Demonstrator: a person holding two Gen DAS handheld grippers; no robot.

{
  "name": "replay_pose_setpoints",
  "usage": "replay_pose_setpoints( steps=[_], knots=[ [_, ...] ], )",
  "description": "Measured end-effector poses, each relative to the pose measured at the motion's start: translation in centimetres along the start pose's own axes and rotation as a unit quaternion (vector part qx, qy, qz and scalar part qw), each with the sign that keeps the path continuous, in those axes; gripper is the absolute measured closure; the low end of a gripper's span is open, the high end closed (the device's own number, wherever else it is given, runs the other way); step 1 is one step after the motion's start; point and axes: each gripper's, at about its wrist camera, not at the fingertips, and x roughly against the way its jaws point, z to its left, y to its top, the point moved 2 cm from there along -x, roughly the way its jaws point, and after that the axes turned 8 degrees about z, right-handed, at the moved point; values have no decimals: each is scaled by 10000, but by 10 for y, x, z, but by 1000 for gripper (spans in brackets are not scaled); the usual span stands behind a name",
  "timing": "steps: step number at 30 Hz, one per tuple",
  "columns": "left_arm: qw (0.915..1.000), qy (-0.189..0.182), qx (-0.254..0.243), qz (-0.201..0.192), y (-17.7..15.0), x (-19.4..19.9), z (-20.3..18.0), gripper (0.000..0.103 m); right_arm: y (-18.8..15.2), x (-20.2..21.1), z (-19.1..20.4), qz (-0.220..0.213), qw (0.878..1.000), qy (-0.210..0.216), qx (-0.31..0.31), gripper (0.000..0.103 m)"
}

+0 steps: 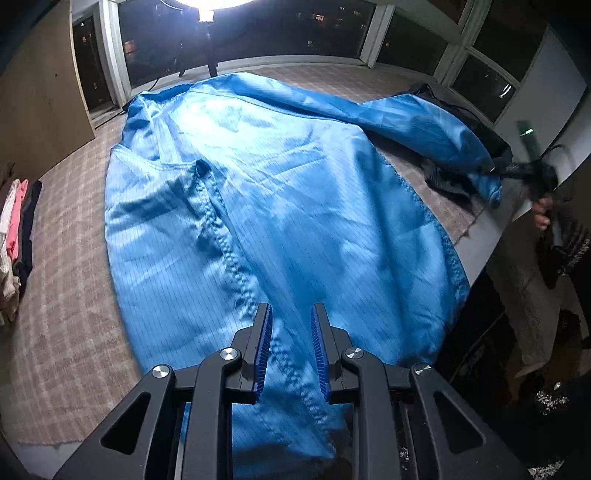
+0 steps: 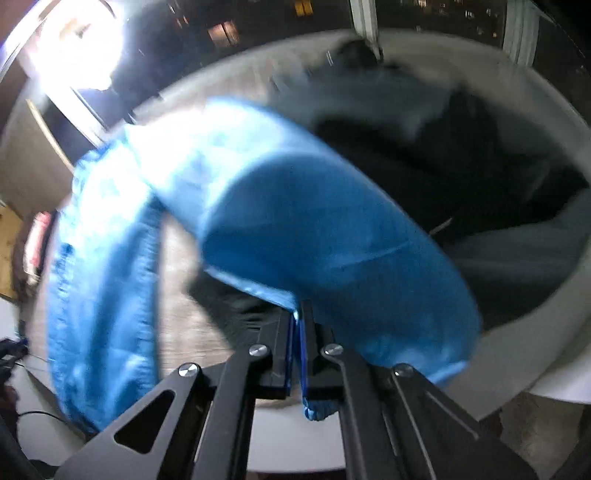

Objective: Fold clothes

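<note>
A shiny blue garment [image 1: 280, 206] lies spread across the table, its seamed edge running toward me. My left gripper [image 1: 291, 314] hovers open over the near part of the garment, nothing between its blue pads. At the far right, my right gripper [image 1: 524, 171] holds the end of a blue sleeve [image 1: 436, 125] lifted off the table. In the blurred right wrist view the right gripper [image 2: 297, 314] is shut on the sleeve [image 2: 332, 236], cloth pinched between the pads and hanging below them.
A checked cloth [image 1: 62, 295] covers the table. A stack of folded clothes [image 1: 14, 229], pink and dark, sits at the left edge. Dark clothing [image 2: 461, 166] lies beyond the sleeve at the right. A bright lamp [image 1: 207, 7] and windows stand behind the table.
</note>
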Motion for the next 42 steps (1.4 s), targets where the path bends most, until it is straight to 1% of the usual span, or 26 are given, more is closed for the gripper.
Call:
replay_pose_setpoints(
  steps=[3, 5, 7, 8, 10, 11, 12, 14, 15, 16, 17, 18, 20, 21, 22, 23, 24, 25, 28, 31, 33, 37, 39, 40, 41, 42],
  knots=[
    [10000, -15, -28, -55, -5, 2, -3, 82, -18, 46, 46, -314, 9972, 614, 295, 100],
    [9999, -19, -59, -93, -8, 3, -5, 82, -40, 69, 100, -328, 9907, 946, 919, 100],
    [9999, -27, -101, -125, -13, 6, -8, 82, -64, 76, 153, -171, 9812, 1169, 1525, 100],
    [9998, -47, -129, -144, -15, 7, -9, 82, -78, 74, 180, -7, 9741, 1344, 1817, 100],
    [9997, -50, -149, -181, -19, 8, -10, 82, -114, 54, 236, 593, 9523, 1735, 2439, 100],
    [9997, -53, -157, -180, -22, 8, -9, 82, -128, 37, 257, 927, 9419, 1894, 2616, 98],
    [9997, -47, -158, -172, -23, 7, -9, 82, -148, 15, 283, 1418, 9258, 2062, 2831, 98],
    [9997, -43, -177, -142, -26, 4, -7, 82, -176, -10, 308, 2032, 9028, 2006, 3216, 98],
    [9997, -46, -193, -120, -27, 2, -7, 82, -181, -19, 314, 2228, 8976, 1913, 3288, 98],
    [9997, -73, -199, -80, -25, -2, -5, 82, -179, -18, 315, 2170, 9014, 1883, 3240, 97],
    [9997, -100, -204, -41, -22, -6, -4, 82, -175, -17, 313, 2097, 9066, 1858, 3156, 94],
    [9997, -125, -210, -2, -20, -10, -3, 80, -159, -14, 300, 1948, 9192, 1851, 2878, 89],
    [9996, -162, -237, 82, -8, -23, -3, 77, -125, -11, 274, 1506, 9471, 1709, 2262, 57],
    [9994, -188, -255, 118, 0, -30, -3, 74, -108, -11, 261, 1250, 9599, 1577, 1952, 56],
    [9994, -213, -249, 132, 8, -38, -2, 74, -99, -13, 251, 1087, 9686, 1377, 1759, 56],
    [9993, -242, -242, 148, 16, -46, -2, 72, -91, -16, 241, 952, 9761, 1184, 1556, 56],
    [9991, -316, -210, 175, 24, -54, -2, 71, -88, -24, 227, 969, 9807, 1052, 1331, 56],
    [9989, -386, -179, 204, 32, -61, -1, 71, -94, -31, 220, 1023, 9820, 1036, 1200, 56],
    [9988, -344, -104, 335, 57, -86, 2, 71, -114, -53, 197, 1190, 9842, 1015, 833, 56],
    [9978, -406, -47, 516, 81, -109, 2, 71, -145, -73, 188, 1200, 9856, 1132, 364, 56],
    [9982, -333, -38, 487, 101, -117, 3, 71, -146, -80, 186, 1147, 9849, 1286, 160, 56],
    [9997, -84, 17, 221, 149, -123, 15, 69, -131, -71, 191, 907, 9903, 973, 391, 56],
    [9998, -64, 168, 114, 180, -125, 30, 65, -123, -62, 190, 825, 9908, 916, 559, 56],
    [9997, -31, 252, 57, 194, -127, 38, 62, -123, -61, 193, 805, 9907, 892, 642, 56],
    [9994, 1, 338, 6, 209, -129, 45, 56, -122, -60, 198, 782, 9905, 860, 729, 56],
    [9990, 17, 448, 36, 223, -136, 53, 54, -122, -62, 206, 744, 9906, 790, 836, 56]
  ],
)
